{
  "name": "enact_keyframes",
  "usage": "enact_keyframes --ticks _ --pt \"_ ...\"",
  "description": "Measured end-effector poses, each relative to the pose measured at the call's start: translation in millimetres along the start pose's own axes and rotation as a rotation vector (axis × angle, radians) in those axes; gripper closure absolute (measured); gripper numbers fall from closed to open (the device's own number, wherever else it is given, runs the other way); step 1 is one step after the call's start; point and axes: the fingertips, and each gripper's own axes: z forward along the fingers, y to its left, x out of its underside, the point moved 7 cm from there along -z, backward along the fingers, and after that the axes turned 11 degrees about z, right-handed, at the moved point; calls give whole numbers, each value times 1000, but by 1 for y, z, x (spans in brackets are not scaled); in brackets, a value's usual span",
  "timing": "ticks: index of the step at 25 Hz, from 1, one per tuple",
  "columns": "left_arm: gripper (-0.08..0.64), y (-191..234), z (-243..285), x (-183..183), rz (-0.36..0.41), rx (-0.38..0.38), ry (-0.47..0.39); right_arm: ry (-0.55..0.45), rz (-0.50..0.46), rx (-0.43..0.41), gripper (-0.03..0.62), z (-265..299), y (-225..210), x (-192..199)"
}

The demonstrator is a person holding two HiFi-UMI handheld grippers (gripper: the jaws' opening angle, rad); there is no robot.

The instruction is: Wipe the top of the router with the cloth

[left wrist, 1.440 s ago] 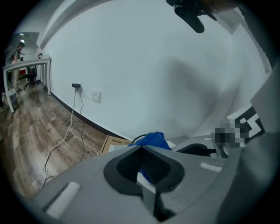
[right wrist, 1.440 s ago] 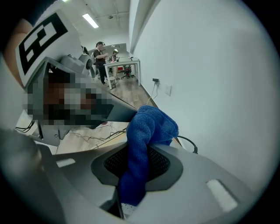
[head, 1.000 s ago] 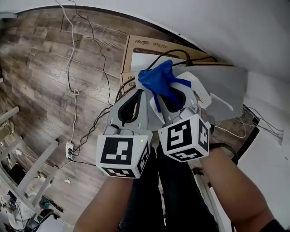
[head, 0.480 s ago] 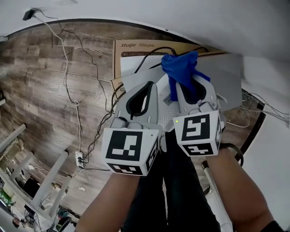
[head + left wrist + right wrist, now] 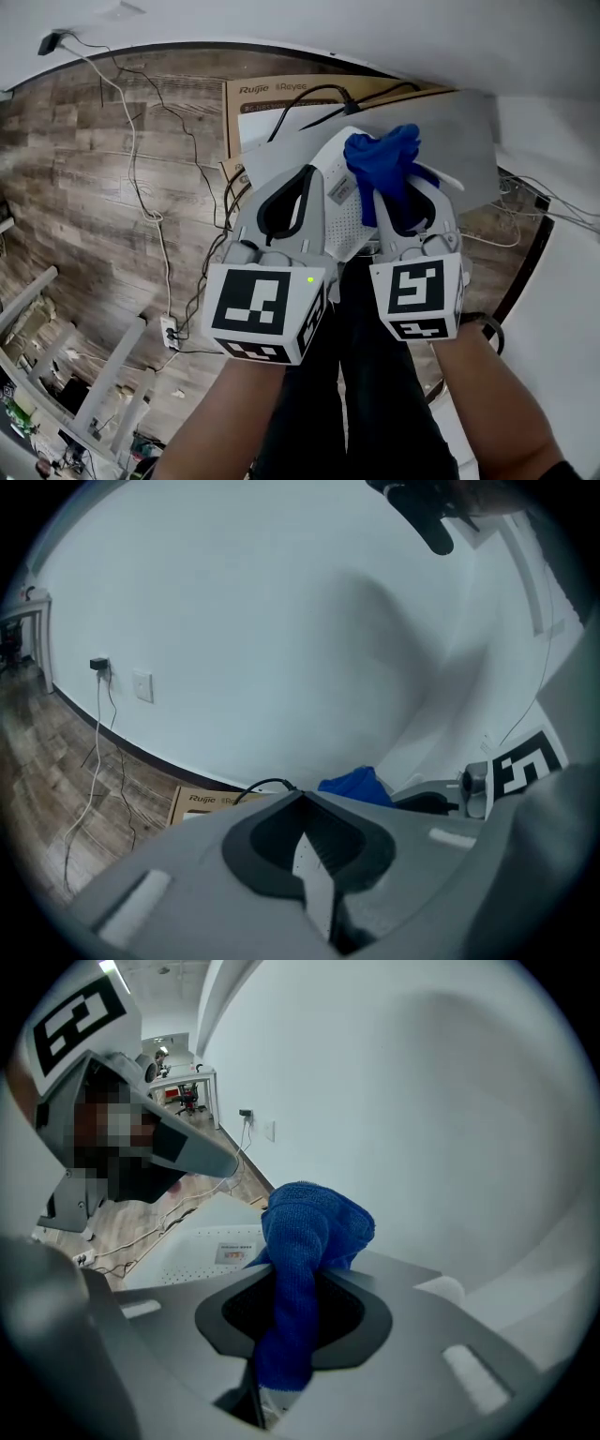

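Observation:
The white router [image 5: 342, 208] is held up above the floor, its labelled, perforated face toward me. My left gripper [image 5: 302, 176] is shut on its left edge; a strip of the perforated router [image 5: 314, 869] shows between the jaws of the left gripper [image 5: 302, 801]. The blue cloth [image 5: 384, 167] is bunched in my right gripper [image 5: 405, 180], which is shut on it and lies over the router's right part. In the right gripper view the cloth [image 5: 305, 1241] stands up out of the right gripper [image 5: 291, 1283], with the router [image 5: 211, 1246] just beyond. The cloth [image 5: 352, 785] also shows in the left gripper view.
A brown cardboard box [image 5: 272, 94] lies on the wood floor under the router, with a grey panel [image 5: 464, 141] to its right. Black and white cables [image 5: 150, 216] trail across the floor to a power strip [image 5: 170, 330]. A white wall [image 5: 375, 33] stands close ahead.
The cloth in the right gripper has gone right, then down onto the router. The router now sits lower and closer between the two grippers.

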Motion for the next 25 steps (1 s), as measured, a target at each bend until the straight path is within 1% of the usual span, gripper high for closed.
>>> enact_keyframes --ticks 6,13,16,20,25 --pt "560 -2 -22 18 -1 -15 -4 1 -17 -11 479 -17 16 23" --pt "560 -8 -52 40 10 -3 1 -6 -26 -37 479 -34 47 44" --pt "560 -11 -64 47 22 10 4 -14 -31 -59 479 -40 61 52" --pt "560 -14 -82 58 37 27 12 1 -29 -123 479 -51 82 64" --pt "560 -18 -109 49 56 45 13 24 -9 -158 480 -82 101 63"
